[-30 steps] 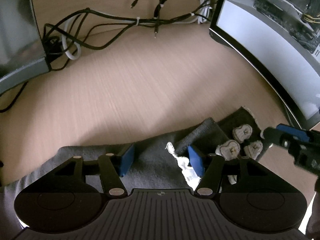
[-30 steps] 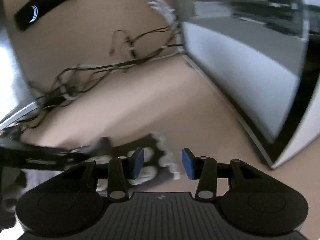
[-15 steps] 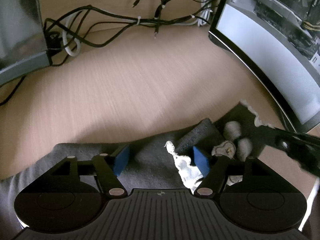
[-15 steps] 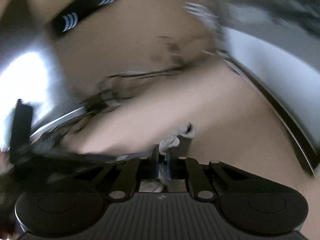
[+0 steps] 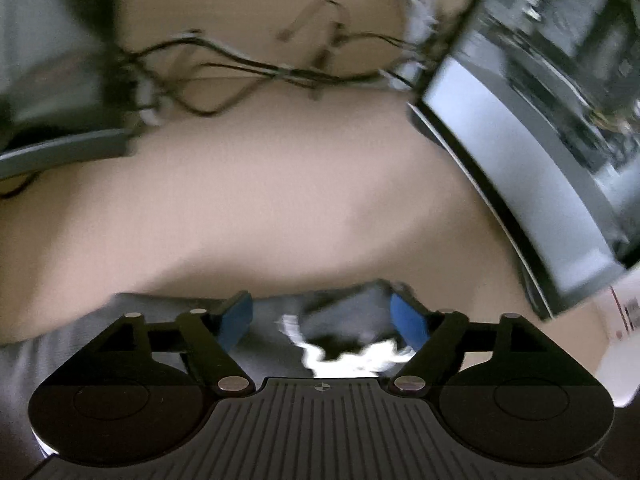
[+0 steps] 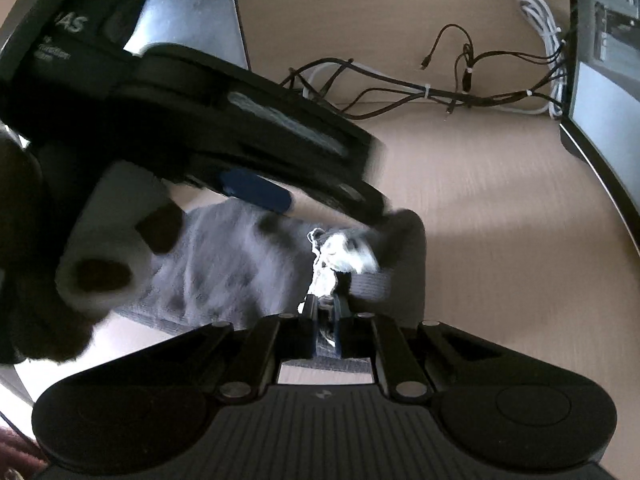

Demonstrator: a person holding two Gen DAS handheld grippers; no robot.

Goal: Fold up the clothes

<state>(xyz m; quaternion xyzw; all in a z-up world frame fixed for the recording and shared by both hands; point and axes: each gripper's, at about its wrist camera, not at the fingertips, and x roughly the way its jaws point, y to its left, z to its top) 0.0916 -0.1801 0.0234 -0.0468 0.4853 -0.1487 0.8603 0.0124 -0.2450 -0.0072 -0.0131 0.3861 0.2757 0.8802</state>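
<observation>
A grey knitted garment with white lace trim [image 6: 240, 264] lies on the wooden desk. My right gripper [image 6: 325, 322] is shut on its lace-trimmed edge and holds it folded over toward the left. My left gripper [image 5: 324, 316] is open, its blue pads either side of the bunched grey cloth [image 5: 340, 312] and white trim [image 5: 352, 356]. In the right wrist view the left gripper [image 6: 256, 190] hovers just above the garment. The left wrist view is blurred.
A bundle of black and white cables [image 6: 440, 88] runs along the back of the desk [image 6: 500, 200]. A computer case with a glass side [image 5: 540, 120] stands at the right. A dark grey box [image 5: 60, 120] stands at the back left.
My right gripper has shut on the lace-trimmed edge and carried it left across the garment, under my left gripper. The left gripper has stayed open and moved over the cloth.
</observation>
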